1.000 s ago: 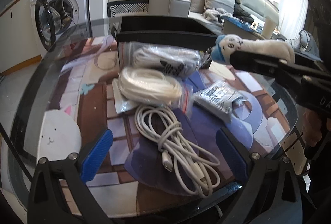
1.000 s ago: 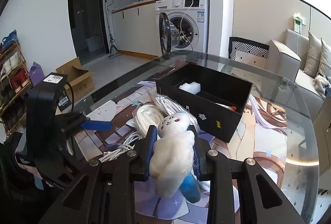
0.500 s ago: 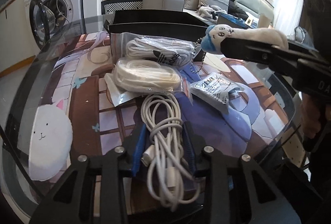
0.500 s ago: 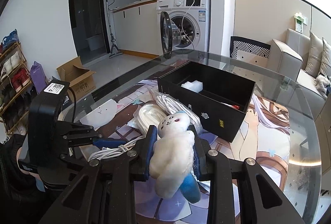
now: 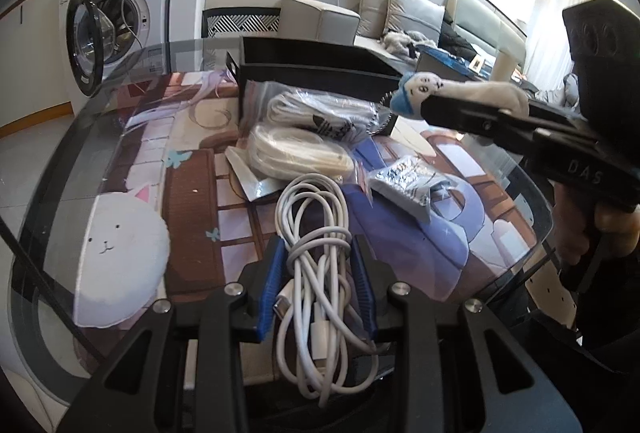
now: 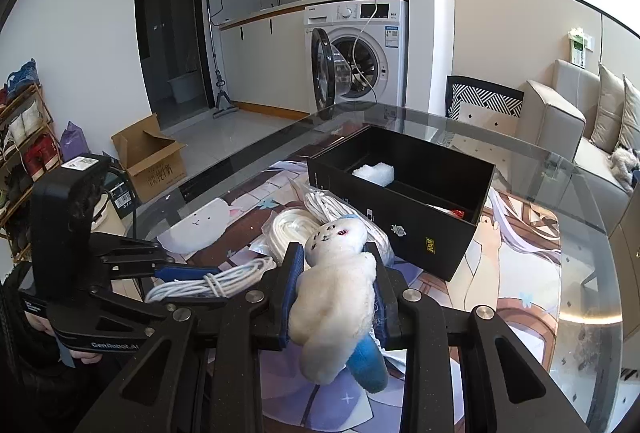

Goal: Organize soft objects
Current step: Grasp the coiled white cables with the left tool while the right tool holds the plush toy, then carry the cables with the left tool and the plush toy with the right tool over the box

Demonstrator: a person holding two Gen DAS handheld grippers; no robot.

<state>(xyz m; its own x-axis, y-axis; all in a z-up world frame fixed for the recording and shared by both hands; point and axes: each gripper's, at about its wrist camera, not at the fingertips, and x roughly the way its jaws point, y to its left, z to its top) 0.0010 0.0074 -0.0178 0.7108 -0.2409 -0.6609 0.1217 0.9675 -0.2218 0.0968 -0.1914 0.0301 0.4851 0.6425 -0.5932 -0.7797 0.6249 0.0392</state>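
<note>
My left gripper (image 5: 318, 261) is shut on a bundle of white cable (image 5: 316, 233) and holds it just above the patterned mat; it also shows in the right wrist view (image 6: 188, 273) with the cable (image 6: 224, 275). My right gripper (image 6: 334, 265) is shut on a white and blue plush toy (image 6: 336, 289), held above the table in front of the open black box (image 6: 404, 209). The plush toy (image 5: 424, 89) shows at the right in the left wrist view. The black box (image 5: 316, 67) stands at the back of the mat.
Two clear bags of white cord (image 5: 316, 113) (image 5: 296, 153) and a small foil packet (image 5: 408, 181) lie on the mat before the box. A white item (image 6: 374, 173) lies inside the box. The round glass table (image 6: 580, 273) edge curves around; a washing machine (image 6: 360, 49) stands behind.
My left gripper closed on the white cable bundle and lifted it slightly. My right gripper kept holding the plush toy, nearly still.
</note>
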